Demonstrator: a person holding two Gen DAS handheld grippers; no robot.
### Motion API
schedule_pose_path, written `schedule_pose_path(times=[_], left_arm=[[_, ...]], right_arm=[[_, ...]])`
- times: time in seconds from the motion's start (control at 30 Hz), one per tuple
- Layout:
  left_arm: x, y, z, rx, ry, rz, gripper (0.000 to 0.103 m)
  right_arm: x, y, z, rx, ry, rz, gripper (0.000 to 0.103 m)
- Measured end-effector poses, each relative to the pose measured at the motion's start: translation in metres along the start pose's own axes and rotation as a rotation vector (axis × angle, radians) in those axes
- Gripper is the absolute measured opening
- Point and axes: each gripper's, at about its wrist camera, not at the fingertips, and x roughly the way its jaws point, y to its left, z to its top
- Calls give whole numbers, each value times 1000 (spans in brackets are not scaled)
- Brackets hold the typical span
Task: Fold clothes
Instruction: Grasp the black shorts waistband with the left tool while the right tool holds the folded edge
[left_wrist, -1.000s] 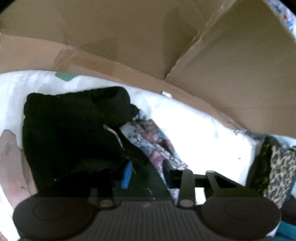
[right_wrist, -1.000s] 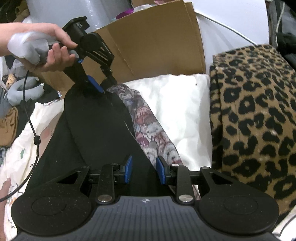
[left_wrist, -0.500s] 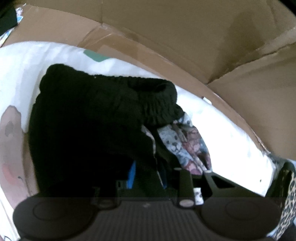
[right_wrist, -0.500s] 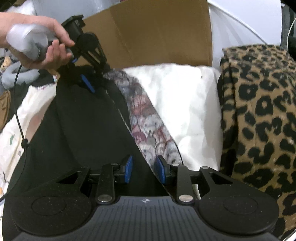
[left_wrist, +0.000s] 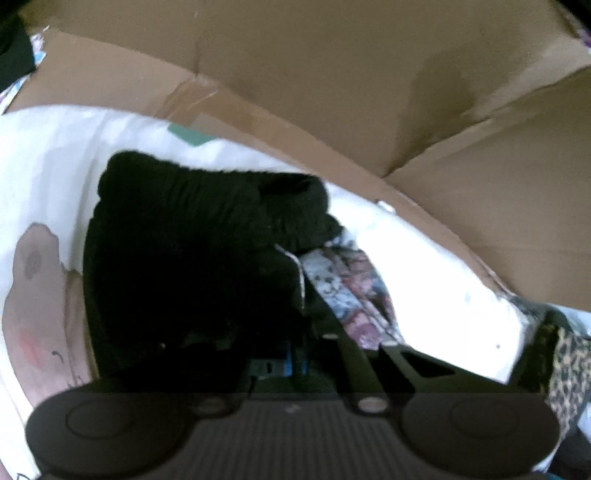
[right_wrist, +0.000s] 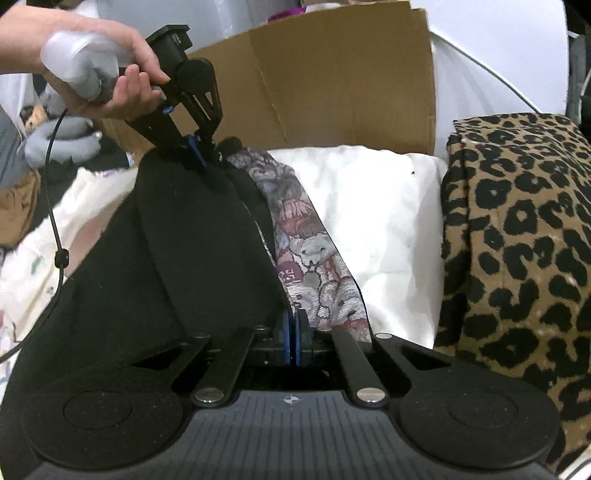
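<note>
The right tool (right_wrist: 291, 341) has black linkage arms, blue pads, silver screw heads and a ribbed grey body with two round discs. The left tool (right_wrist: 197, 153) has a pale grey handle and a thin black cable (right_wrist: 55, 221).

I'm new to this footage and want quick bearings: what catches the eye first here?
The black garment fills the middle, pinched at its far end by the left gripper and at its near edge by the right gripper. A bold leopard-print fabric lies to its right, and a cardboard box stands behind.
</note>
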Motion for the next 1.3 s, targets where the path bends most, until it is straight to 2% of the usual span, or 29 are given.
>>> schedule_pose_path(times=[0.3, 0.37, 0.4, 0.57, 0.93, 1.07, 1.1, 1.13, 1.17, 1.3], left_arm=[[-32, -9, -7, 52, -57, -66, 4], [-33, -15, 9, 80, -80, -89, 4], [-33, -26, 3, 87, -89, -95, 4], [-21, -40, 4, 91, -94, -104, 3], [22, -40, 12, 96, -72, -124, 2], [27, -45, 9, 153, -70, -116, 8], [23, -48, 6, 172, -73, -121, 17], [19, -51, 4, 190, -75, -127, 32], [15, -53, 2, 209, -77, -132, 37], [-1, -62, -12, 297, -80, -126, 39]], right_arm=[[-24, 4, 5, 23, -85, -51, 0], [-24, 0, 6, 41, -88, -62, 0], [-24, -2, 6, 50, -89, -68, 0], [-16, -13, 6, 95, -71, -108, 0], [6, -27, 4, 144, -3, -152, 0], [9, -31, 4, 173, 21, -159, 4], [7, -31, 4, 177, 18, -157, 7], [3, -31, 4, 178, 6, -157, 8], [-1, -30, 3, 180, -6, -156, 10], [-21, -29, 1, 209, -59, -146, 20]])
